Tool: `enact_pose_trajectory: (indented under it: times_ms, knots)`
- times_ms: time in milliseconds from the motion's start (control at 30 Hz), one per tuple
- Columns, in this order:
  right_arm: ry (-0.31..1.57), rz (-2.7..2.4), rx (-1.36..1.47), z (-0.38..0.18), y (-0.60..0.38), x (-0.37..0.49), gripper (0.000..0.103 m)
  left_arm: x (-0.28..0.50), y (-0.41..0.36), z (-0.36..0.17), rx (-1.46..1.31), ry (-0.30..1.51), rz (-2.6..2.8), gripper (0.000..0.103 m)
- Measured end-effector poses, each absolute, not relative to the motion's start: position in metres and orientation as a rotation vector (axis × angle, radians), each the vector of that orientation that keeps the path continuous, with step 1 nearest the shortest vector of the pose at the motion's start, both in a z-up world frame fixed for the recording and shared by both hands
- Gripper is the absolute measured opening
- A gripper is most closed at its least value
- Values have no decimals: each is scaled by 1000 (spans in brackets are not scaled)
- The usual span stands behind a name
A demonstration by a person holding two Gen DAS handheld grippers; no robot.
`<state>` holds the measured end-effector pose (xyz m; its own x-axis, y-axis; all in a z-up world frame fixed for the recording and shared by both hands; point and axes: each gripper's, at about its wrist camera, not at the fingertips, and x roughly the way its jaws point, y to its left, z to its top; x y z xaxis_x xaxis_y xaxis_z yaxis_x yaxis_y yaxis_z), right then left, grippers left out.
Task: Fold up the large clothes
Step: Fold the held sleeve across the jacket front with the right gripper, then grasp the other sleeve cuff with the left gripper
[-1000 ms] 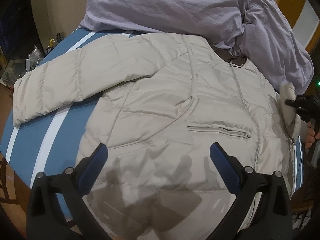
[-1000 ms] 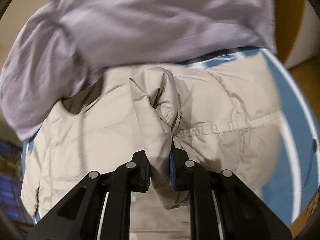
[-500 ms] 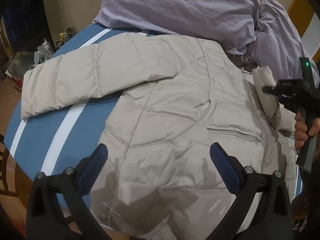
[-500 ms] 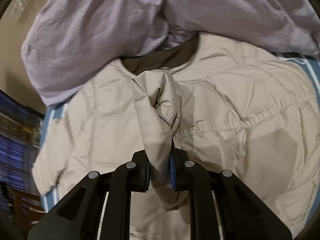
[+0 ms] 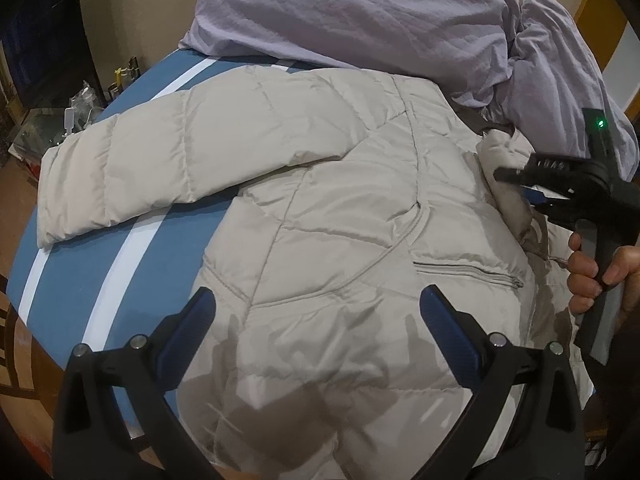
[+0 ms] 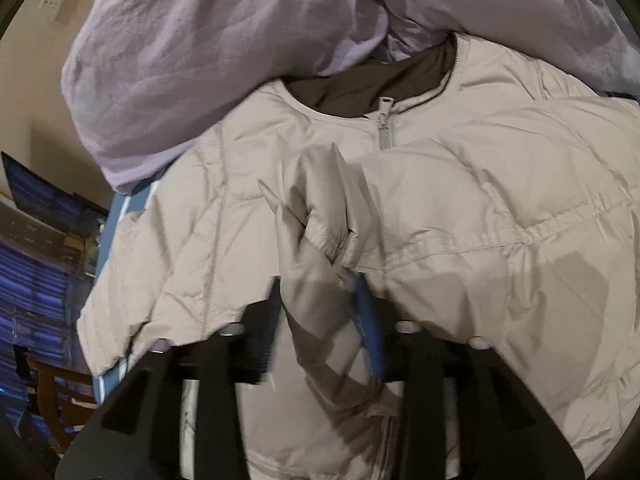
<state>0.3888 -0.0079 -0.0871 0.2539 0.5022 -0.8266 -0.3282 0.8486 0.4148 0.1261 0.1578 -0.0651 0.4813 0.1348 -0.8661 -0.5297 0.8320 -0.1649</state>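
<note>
Left view: your left tongs [image 5: 316, 328] hang wide and empty over the jacket [image 5: 320, 208], spread on the bed [image 5: 132, 248].

Right view: your right tongs [image 6: 320, 312] have just been opening, the cuff [image 6: 320, 216] between them, folded onto the chest. Next, probably the other sleeve.

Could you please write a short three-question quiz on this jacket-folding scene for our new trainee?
1. True or false: the left hand-held gripper is shut on the beige puffer jacket.
2. Which part of the jacket lies between the jaws of the right hand-held gripper? A) the hem B) a sleeve cuff C) the collar
3. Fill in: the bedding bunched behind the jacket's collar is a ____ duvet.

Key
1. False: its jaws stand wide open above the jacket's lower front.
2. B. The jaws have just been opening, and the cuff is still between them.
3. Lavender.
</note>
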Motion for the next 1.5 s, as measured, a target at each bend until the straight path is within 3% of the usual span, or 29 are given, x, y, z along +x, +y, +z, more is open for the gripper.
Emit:
enact_pose_trajectory:
  times_ms: [33,267,500,667,933,1133,1500]
  knots:
    - [1177,577,178,-82,-9,388,58,127,158,-65,-445,993,420,101]
    - [1070,478,159,-59,-32,396,58,127,165,-68,-469,994,435,101]
    - [1098,335,105,-81,-54,406,60,126,170,-68,-479,989,422,101]
    - [1100,318,52,-95,-46,397,74,126,171,-69,-481,992,403,101]
    - [1093,289,-38,-111,-20,384,86,122,188,-73,-553,989,411,101]
    - [1063,256,-148,-127,-7,380,94,114,212,-78,-607,978,432,101]
    - [1075,249,-158,-132,-6,391,96,67,319,-83,-706,890,725,101]
